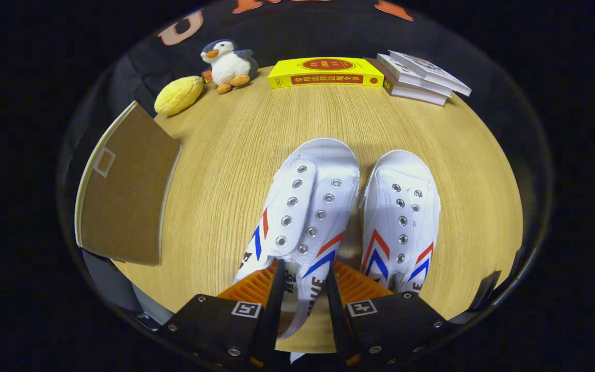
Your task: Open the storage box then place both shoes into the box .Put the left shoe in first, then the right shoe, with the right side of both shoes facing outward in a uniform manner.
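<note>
Both fingers of the gripper squeeze the heel of the left shoe. Right shoe sits at three o'clock beside it on the table. Brown box at nine o'clock holds no shoes yet, so both must go in.

Bright, even overhead light on the wooden counter; the white shoes nearly glare. Soft shadows pool just beyond their toes. Strong fisheye bending curves the counter's rim, and focus softens toward the fingers.
</note>
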Demonstrator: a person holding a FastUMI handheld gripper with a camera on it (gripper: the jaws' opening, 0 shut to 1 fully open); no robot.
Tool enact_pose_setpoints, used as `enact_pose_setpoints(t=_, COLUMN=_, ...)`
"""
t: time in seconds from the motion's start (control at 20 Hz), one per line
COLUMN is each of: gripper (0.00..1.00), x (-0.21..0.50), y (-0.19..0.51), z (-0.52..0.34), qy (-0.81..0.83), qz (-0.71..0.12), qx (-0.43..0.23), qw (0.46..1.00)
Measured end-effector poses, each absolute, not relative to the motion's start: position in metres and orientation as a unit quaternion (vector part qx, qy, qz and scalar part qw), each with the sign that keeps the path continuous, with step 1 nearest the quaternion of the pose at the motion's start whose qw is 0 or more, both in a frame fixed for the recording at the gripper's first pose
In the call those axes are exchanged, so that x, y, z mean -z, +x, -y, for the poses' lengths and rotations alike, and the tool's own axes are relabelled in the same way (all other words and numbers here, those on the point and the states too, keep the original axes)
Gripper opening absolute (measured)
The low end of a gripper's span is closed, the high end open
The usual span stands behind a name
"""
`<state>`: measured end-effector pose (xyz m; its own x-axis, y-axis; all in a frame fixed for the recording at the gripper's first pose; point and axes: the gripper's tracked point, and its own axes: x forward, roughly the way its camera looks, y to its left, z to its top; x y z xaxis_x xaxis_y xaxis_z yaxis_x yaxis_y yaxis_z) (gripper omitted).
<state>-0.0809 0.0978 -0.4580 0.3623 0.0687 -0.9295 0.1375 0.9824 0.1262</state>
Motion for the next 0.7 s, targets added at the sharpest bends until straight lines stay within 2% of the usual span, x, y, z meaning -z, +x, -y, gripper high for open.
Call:
enact_pose_setpoints(t=0.3, gripper=0.44, x=0.462, y=-0.081, z=-0.100, qy=0.154, qz=-0.568, qx=-0.005, qw=0.808)
enact_pose_setpoints(t=0.4, gripper=0.37, x=0.459, y=-0.082, z=-0.096, qy=0.166, qz=-0.564, qx=0.000, qw=0.809)
enact_pose_setpoints(t=0.55, gripper=0.16, x=0.455, y=-0.083, z=-0.093, qy=0.211, qz=-0.557, qx=0.015, qw=0.803)
enact_pose_setpoints(t=0.7, gripper=0.08, x=0.444, y=-0.081, z=-0.096, qy=0.259, qz=-0.537, qx=0.016, qw=0.803)
